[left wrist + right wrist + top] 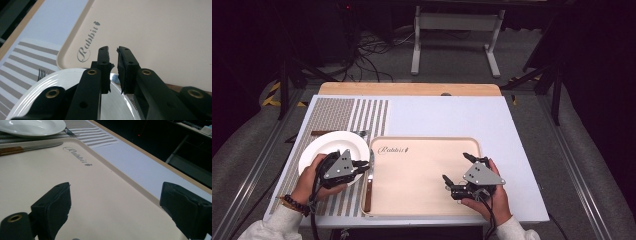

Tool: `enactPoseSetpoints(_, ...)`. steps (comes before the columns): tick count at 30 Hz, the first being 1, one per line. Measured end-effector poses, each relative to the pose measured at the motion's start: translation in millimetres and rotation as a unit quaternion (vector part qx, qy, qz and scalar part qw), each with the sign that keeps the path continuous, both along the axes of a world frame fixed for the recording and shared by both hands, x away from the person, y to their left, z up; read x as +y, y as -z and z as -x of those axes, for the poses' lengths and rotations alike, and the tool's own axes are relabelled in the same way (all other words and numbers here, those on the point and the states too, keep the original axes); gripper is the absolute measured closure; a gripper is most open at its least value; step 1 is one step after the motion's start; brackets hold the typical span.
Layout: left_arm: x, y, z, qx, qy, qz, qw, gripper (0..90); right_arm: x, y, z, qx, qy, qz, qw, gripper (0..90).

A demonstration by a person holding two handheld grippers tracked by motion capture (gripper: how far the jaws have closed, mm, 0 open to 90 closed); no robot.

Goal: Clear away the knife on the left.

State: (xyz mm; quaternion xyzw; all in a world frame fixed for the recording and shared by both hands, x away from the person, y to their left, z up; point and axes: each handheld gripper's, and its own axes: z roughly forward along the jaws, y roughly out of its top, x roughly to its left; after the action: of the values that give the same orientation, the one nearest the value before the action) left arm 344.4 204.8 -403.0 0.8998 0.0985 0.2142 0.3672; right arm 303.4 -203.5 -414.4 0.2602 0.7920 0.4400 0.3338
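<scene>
Both hands enter the high view from the table's near edge: the left gripper [362, 164] hovers over the white plate [324, 145] toward the knife [370, 180], which lies lengthwise along the tray [422, 200]'s left rim, wooden handle nearest the person. Left gripper view: jaws narrowly parted, nothing between them. Right gripper view: right gripper [115, 207] spread wide over the tray, empty.

dark lab, cable tangle [367, 50], metal frame legs [457, 37], floor rails [247, 175]

Table evenly lit, surroundings dark, high view soft.
</scene>
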Motion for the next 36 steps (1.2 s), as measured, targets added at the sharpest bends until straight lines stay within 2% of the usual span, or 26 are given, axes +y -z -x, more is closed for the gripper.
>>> enactPoseSetpoints(12,23.8,-3.7,-2.5,-0.009,-0.012,0.032,0.9994,74.2,-3.0,0.8,-0.9,0.005,0.008,-0.002,1.0000,11.0)
enactPoseSetpoints(19,43.7,-4.6,-1.0,-0.023,-0.027,0.061,0.9975,69.7,-3.6,1.2,-4.8,0.005,0.009,-0.005,0.9999,11.0)
enactPoseSetpoints(25,56.1,-4.9,-0.5,-0.030,-0.040,0.067,0.9965,63.7,-2.4,1.5,-4.6,0.005,0.007,-0.002,1.0000,11.0)
enactPoseSetpoints(28,61.4,-5.5,-1.2,-0.026,-0.038,0.078,0.9959,55.1,-1.5,1.3,-4.0,0.004,0.006,0.000,1.0000,11.0)
enactPoseSetpoints(30,65.8,-6.5,-4.2,-0.025,-0.057,0.080,0.9948,43.9,-1.7,0.9,-3.9,0.003,0.006,-0.002,1.0000,10.9)
enactPoseSetpoints(31,65.8,-6.5,-4.2,-0.025,-0.057,0.080,0.9948,40.5,-1.9,0.9,-4.0,0.003,0.007,-0.002,1.0000,11.0)
enactPoseSetpoints(32,67.2,-6.0,-5.8,-0.025,-0.070,0.084,0.9936,36.3,-2.1,1.1,-4.2,0.004,0.007,-0.002,1.0000,10.9)
enactPoseSetpoints(33,67.2,-6.0,-5.8,-0.025,-0.070,0.084,0.9936,32.8,-2.1,1.1,-4.2,0.004,0.007,-0.002,1.0000,10.9)
enactPoseSetpoints(36,71.1,-5.7,-7.4,-0.026,-0.076,0.102,0.9915,28.9,-2.1,1.1,-4.5,0.003,0.007,0.000,1.0000,10.9)
